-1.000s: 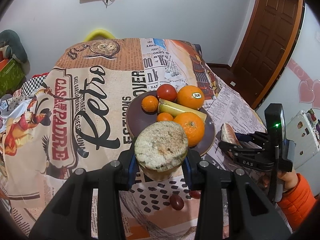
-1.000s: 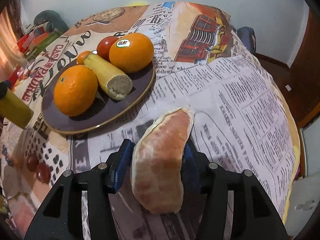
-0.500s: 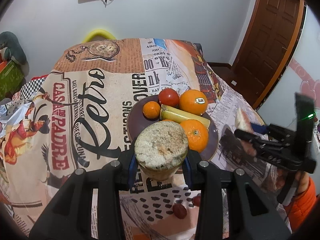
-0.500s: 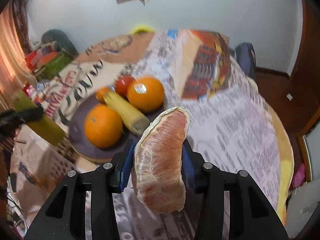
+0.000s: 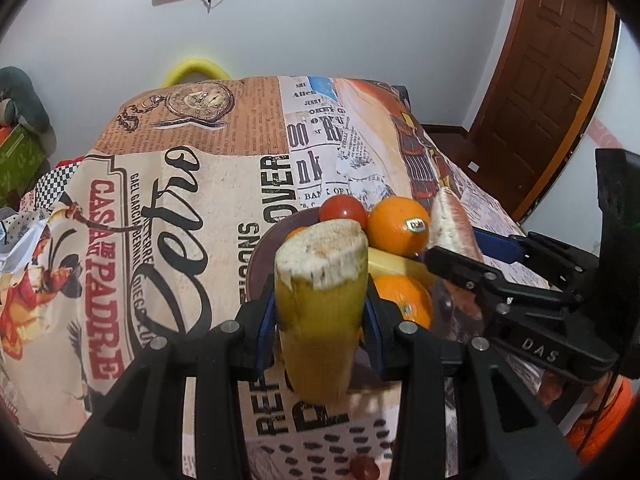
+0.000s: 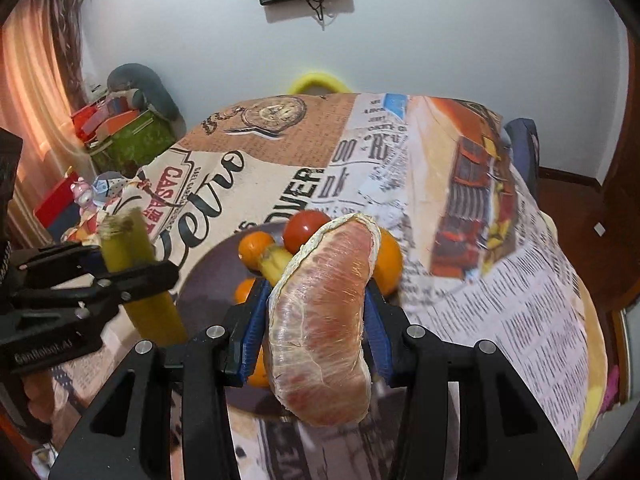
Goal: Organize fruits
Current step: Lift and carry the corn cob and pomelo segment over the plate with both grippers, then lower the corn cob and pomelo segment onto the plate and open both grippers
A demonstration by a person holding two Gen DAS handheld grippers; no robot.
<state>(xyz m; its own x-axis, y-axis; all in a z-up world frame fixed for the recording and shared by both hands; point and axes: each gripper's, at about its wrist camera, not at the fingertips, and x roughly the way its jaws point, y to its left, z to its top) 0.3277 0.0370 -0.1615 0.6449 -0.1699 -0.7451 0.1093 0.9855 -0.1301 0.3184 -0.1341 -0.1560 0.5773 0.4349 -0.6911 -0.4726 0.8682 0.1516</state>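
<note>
1. Left wrist view:
   1. Blue-padded black left gripper [image 5: 320,312] is clamped on a thick yellow-green cane segment [image 5: 320,300] whose pale fibrous cut end faces up, held above the near rim of the dark purple round plate [image 5: 264,252].
   2. On that plate lie a red tomato [image 5: 343,209], a large orange with a sticker [image 5: 398,226], a second orange [image 5: 404,300] nearer the camera, a yellow cane piece [image 5: 394,264] between the two, and a small tangerine [image 5: 298,232], mostly hidden behind the held cane.
   3. To the right, the black right gripper [image 5: 452,248] grips a pink peeled pomelo wedge [image 5: 450,220] just beside the plate's right edge.
   4. A small dark red fruit [image 5: 364,467] rests on the retro newspaper-print tablecloth [image 5: 180,200] near the bottom.

2. Right wrist view:
   1. Its pads squeeze the pomelo wedge [image 6: 324,320], which stands upright in front of the plate [image 6: 208,276].
   2. Behind it show the tomato [image 6: 304,224], tangerine [image 6: 256,246], and an edge of the stickered orange [image 6: 390,264].
   3. At left, the other gripper [image 6: 120,276] holds the cane segment [image 6: 136,276] tilted, beside the plate's left edge.
</note>
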